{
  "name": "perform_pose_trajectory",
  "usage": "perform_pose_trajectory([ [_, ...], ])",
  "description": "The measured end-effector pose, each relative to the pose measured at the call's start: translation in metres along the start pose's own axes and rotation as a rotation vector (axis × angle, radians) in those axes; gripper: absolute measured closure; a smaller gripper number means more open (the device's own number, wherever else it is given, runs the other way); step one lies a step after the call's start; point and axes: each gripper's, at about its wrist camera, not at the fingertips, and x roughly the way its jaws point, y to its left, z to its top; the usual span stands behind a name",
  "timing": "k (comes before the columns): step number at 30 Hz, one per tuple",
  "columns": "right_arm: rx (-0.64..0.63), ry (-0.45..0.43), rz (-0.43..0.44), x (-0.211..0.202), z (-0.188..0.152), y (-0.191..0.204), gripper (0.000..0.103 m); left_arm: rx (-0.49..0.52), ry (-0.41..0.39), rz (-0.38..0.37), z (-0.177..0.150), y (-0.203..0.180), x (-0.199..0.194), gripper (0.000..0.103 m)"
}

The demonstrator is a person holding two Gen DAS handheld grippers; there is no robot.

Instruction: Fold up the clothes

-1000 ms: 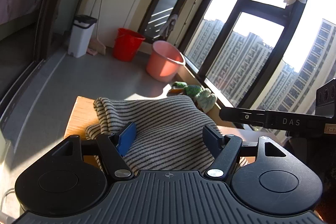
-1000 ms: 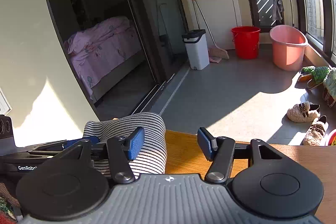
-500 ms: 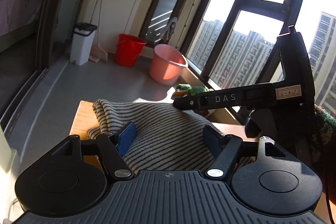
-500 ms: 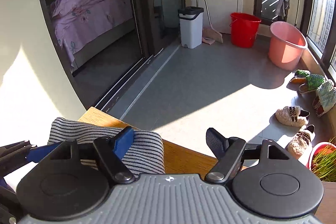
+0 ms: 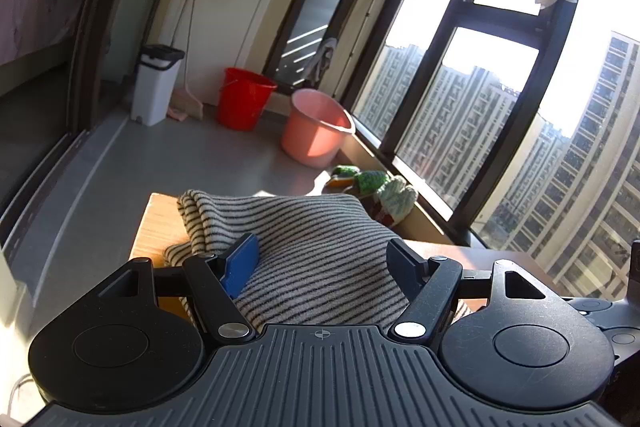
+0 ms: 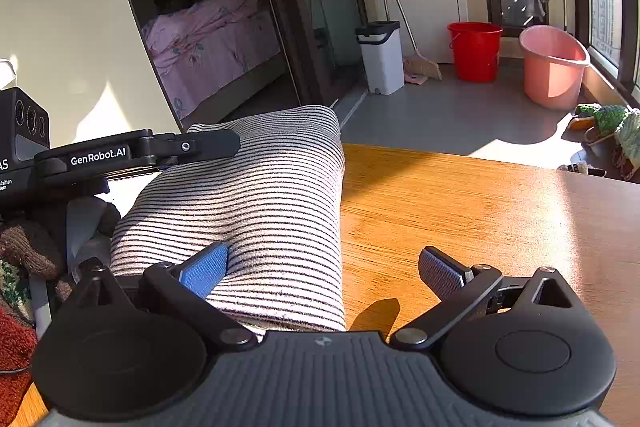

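Note:
A folded grey-and-black striped garment (image 5: 320, 239) lies on the wooden table (image 5: 156, 227). My left gripper (image 5: 323, 263) hangs open just over its near part, with the cloth spanning the gap between the blue pads. In the right wrist view the same garment (image 6: 260, 203) sits at the table's left end. My right gripper (image 6: 322, 273) is open, its left pad on the garment's near right edge and its right pad over bare wood (image 6: 480, 211). One of the left gripper's fingers (image 6: 200, 145) reaches across the garment's far left corner.
A hand in a brown knitted sleeve (image 6: 28, 243) holds the left gripper. Beyond the table's far edge are a red bucket (image 6: 476, 51), a pink tub (image 6: 554, 67), a white bin (image 6: 380, 57), slippers (image 5: 376, 183) and tall windows.
The right gripper has dropped out of the left view's middle to its lower right edge and now sits low over the garment's near edge. The left gripper has barely moved.

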Motion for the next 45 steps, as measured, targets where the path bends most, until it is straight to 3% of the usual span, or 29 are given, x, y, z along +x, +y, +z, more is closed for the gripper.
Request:
perform_pose_trajectory([
  [4, 0.065, -0.019, -0.007, -0.001, -0.006, 0.0, 0.0, -0.049, -0.019, -0.009, 0.001, -0.008, -0.032, 0.019],
  [8, 0.045, -0.032, -0.025, -0.004, -0.007, 0.004, 0.0, -0.049, 0.003, -0.031, -0.02, -0.021, -0.053, 0.021],
  [14, -0.013, -0.068, -0.064, -0.011, -0.013, 0.021, 0.001, 0.035, 0.004, 0.046, -0.035, -0.033, -0.055, 0.024],
  [18, -0.05, -0.095, -0.057, -0.016, -0.017, 0.031, 0.011, 0.053, 0.019, 0.09, -0.034, -0.032, -0.053, 0.025],
  [23, 0.005, -0.089, -0.006, -0.017, -0.016, 0.023, 0.012, -0.094, 0.062, 0.088, -0.04, -0.014, -0.067, 0.026],
  [27, 0.044, -0.085, 0.092, -0.018, -0.018, 0.018, 0.029, -0.135, 0.097, 0.066, -0.049, -0.005, -0.068, 0.034],
  [29, 0.107, -0.06, 0.13, -0.013, -0.018, 0.011, 0.029, -0.141, 0.1, 0.046, -0.051, -0.004, -0.066, 0.042],
  [32, 0.218, -0.031, 0.183, -0.012, -0.013, -0.004, 0.038, -0.15, 0.104, 0.015, -0.053, -0.002, -0.062, 0.043],
  [33, 0.246, -0.037, 0.198, -0.016, -0.01, -0.007, 0.047, -0.153, 0.106, 0.005, -0.053, -0.001, -0.061, 0.044],
  [35, 0.245, -0.068, 0.22, -0.027, -0.004, -0.009, 0.052, -0.16, 0.109, -0.016, -0.054, 0.0, -0.059, 0.044],
  [41, 0.084, -0.088, 0.108, -0.021, -0.012, 0.004, 0.051, -0.144, 0.112, 0.018, -0.057, -0.002, -0.056, 0.042],
  [45, 0.013, -0.105, 0.049, -0.018, -0.016, 0.012, 0.048, -0.059, 0.02, 0.086, -0.044, -0.021, -0.084, 0.039],
])
